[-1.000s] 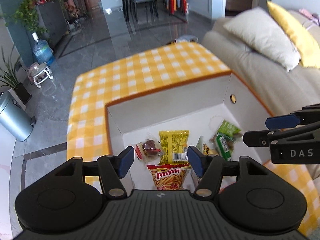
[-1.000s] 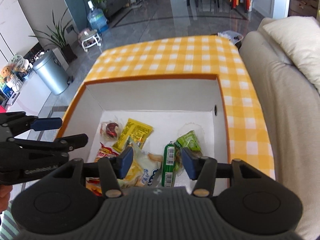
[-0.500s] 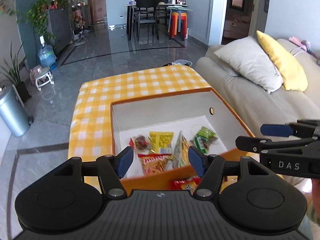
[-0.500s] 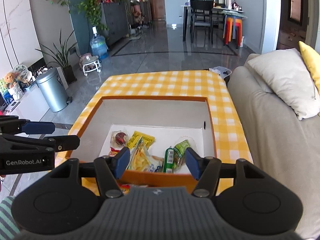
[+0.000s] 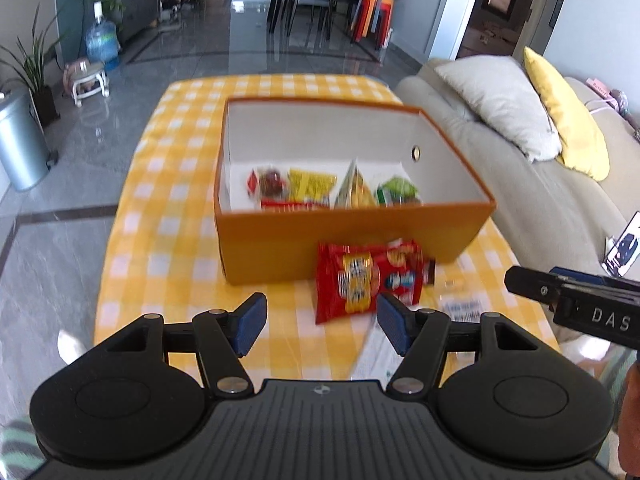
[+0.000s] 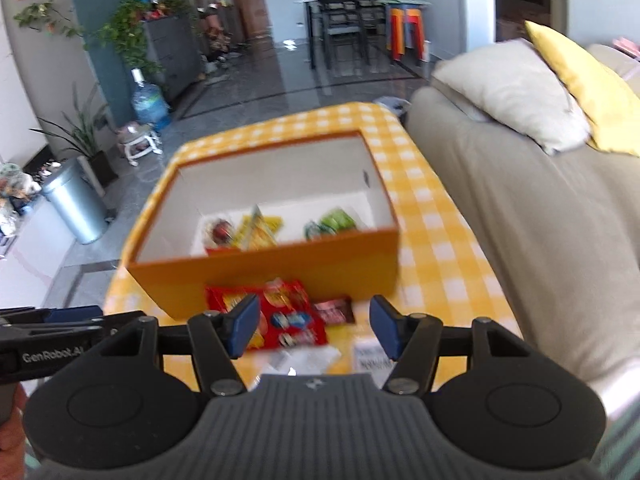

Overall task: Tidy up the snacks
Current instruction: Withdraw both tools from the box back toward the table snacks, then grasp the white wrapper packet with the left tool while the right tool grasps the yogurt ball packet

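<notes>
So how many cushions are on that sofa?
2: a pale cushion lying on the sofa, and a yellow cushion leaning just behind it. More may sit out of frame.

path: box [image 5: 348, 240] top open | block: sofa [image 5: 520, 168] just beside table [image 5: 160, 208]

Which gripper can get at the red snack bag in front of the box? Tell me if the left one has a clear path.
Probably yes. The left gripper is open and empty, and the red snack bag lies flat on the tablecloth just ahead of it, outside the orange box, with nothing between them.

Snacks [image 5: 310, 186] in box [image 5: 352, 236]; pkt [image 5: 368, 276] before
</notes>
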Motion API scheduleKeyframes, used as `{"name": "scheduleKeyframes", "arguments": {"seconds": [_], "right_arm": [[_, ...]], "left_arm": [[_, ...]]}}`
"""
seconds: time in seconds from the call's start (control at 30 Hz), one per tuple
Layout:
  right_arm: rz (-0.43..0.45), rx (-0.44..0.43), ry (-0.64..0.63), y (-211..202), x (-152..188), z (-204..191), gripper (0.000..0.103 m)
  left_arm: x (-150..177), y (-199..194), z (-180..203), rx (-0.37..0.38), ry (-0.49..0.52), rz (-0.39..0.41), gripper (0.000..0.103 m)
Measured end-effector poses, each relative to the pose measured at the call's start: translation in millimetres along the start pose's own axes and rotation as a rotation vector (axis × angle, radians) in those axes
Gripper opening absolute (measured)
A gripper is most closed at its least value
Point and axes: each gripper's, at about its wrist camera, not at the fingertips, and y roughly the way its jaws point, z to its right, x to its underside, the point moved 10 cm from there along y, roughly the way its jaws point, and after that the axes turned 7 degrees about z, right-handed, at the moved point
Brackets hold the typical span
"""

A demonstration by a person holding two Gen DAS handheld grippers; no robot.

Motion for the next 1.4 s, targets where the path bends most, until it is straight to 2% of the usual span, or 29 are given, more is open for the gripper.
{"name": "scheduleKeyframes", "arguments": {"seconds": [0.27, 0.57, 0.97, 1.1, 1.27, 1.4], "right_arm": [[-0.033, 0.021, -0.034, 9, 38, 7, 0.059], [-0.142, 0.081, 0.002, 40, 75, 32, 0.059], [-0.210, 0.066, 0.010, 61, 86, 35, 0.059], [-0.211, 0.082, 0.004, 68, 83, 38, 0.059], [-0.246, 0.087, 0.051, 83, 82, 56, 0.059], [-0.275, 0.082, 0.054, 93, 86, 61, 0.061]], "left_arm": [[33, 8, 4, 0.043, -0.032, -0.066, 0.074], [63, 29, 21, 0.087, -0.046, -0.153, 0.074], [70, 51, 23, 0.092, -0.063, -0.194, 0.075], [77, 63, 36, 0.117, 0.011, -0.245, 0.076], [82, 79, 55, 0.121, 0.122, -0.264, 0.083], [86, 95, 70, 0.120, 0.221, -0.274, 0.083]]}}
